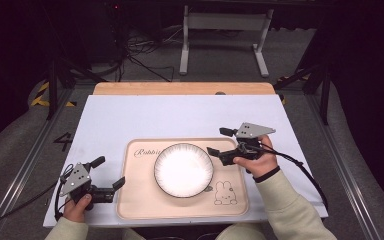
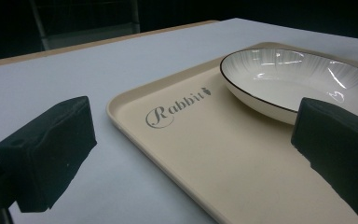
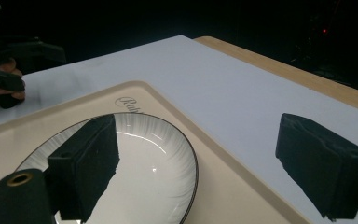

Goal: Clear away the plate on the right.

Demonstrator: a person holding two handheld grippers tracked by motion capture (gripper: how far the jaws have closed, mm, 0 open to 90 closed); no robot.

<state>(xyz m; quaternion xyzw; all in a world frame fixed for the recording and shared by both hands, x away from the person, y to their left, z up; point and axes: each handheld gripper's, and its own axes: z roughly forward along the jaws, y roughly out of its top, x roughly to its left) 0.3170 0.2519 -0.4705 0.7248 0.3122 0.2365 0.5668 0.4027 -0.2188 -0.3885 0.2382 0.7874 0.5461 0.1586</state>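
Observation:
A white plate (image 1: 183,169) with a thin dark rim sits in the middle of a beige tray (image 1: 135,200) printed "Rabbit". My left gripper (image 1: 108,172) is open at the tray's left edge, one jaw over the rim and one over the white table. In the left gripper view its jaws (image 2: 191,154) frame the tray (image 2: 242,163), with the plate (image 2: 298,79) ahead on the right. My right gripper (image 1: 220,141) is open just right of the plate, empty. Its view has one jaw over the plate (image 3: 154,154) and the other over the table; the left gripper (image 3: 30,65) appears far off.
The tray lies on a white table cover (image 1: 180,115) over a wooden top (image 1: 180,88). A rabbit drawing (image 1: 223,193) marks the tray's near right corner. Beyond the table stand a metal frame (image 1: 225,30) and cables (image 1: 140,55) on the floor.

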